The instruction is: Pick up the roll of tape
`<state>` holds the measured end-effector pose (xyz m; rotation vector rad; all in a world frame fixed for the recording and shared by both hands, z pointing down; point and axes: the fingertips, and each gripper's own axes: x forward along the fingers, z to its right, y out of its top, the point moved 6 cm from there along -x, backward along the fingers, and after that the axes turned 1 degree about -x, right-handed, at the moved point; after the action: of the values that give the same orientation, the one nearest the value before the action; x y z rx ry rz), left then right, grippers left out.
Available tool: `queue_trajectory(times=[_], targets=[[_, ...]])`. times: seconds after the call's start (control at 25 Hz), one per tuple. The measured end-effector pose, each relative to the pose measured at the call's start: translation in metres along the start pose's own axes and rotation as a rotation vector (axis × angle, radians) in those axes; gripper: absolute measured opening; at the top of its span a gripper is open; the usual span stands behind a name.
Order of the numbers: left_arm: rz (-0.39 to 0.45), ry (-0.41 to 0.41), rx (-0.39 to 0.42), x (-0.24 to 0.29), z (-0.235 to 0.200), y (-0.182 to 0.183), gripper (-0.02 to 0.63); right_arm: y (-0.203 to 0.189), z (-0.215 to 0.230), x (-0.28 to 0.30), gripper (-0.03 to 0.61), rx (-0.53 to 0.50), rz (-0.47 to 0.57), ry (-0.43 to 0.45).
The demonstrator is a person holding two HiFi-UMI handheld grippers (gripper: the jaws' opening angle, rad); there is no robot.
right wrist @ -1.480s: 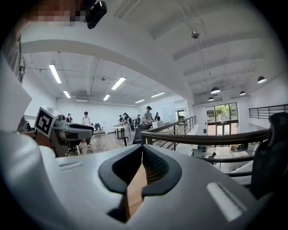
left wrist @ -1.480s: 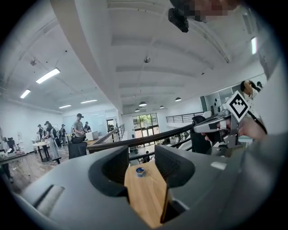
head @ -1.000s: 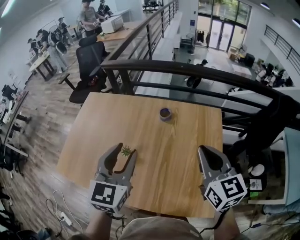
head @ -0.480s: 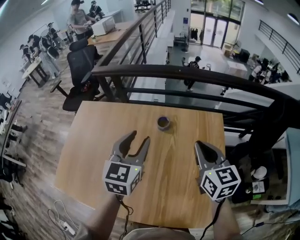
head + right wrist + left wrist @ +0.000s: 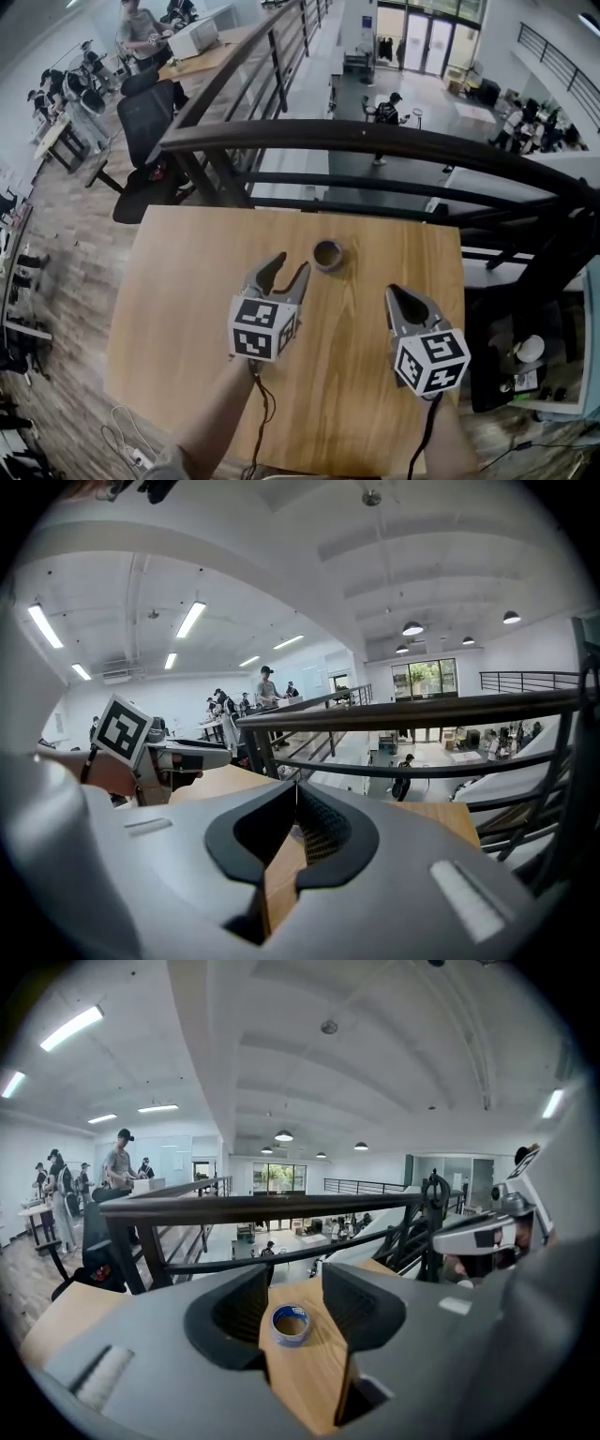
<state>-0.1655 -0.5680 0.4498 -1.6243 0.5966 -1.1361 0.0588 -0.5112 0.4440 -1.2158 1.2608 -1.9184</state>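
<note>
1. The roll of tape lies flat on the wooden table, hole facing up, near the far edge and about midway across it. In the left gripper view its rim shows blue.
2. The left gripper hangs over the table just short of the tape, pointing toward it. Its jaws stand wide apart and have hold of nothing.
3. In the left gripper view the tape sits framed in the gap between the two jaws, a little beyond their tips, touching neither.
4. The right gripper is over the right part of the table, well apart from the tape. Its jaws meet at the tips, with nothing between them.
5. A dark railing runs just behind the table's far edge.
</note>
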Motion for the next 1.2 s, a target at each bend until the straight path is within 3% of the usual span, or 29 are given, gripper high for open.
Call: queue_trajectory(times=[0.16,0.4,0.76,1.2], targets=[[-0.055,-0.002,-0.005,0.045,-0.012,-0.025,0.183,-0.017,0.013,0.033,0.012,0.012,-0.03,-0.005],[-0.145,-0.001,-0.079,0.099,-0.03,-0.064,0.184,-0.052,0.022,0.076,0.012,0.041,-0.095,-0.005],[-0.274,0.027,-0.247,0.155,-0.047,-0.119,0.186,-0.086,0.025,0.101,0.012,0.09,-0.153,-0.015],[-0.376,0.044,-0.266,0.195,-0.057,-0.147,0.184,-0.106,0.028,0.1,0.012,0.087,-0.188,-0.019]])
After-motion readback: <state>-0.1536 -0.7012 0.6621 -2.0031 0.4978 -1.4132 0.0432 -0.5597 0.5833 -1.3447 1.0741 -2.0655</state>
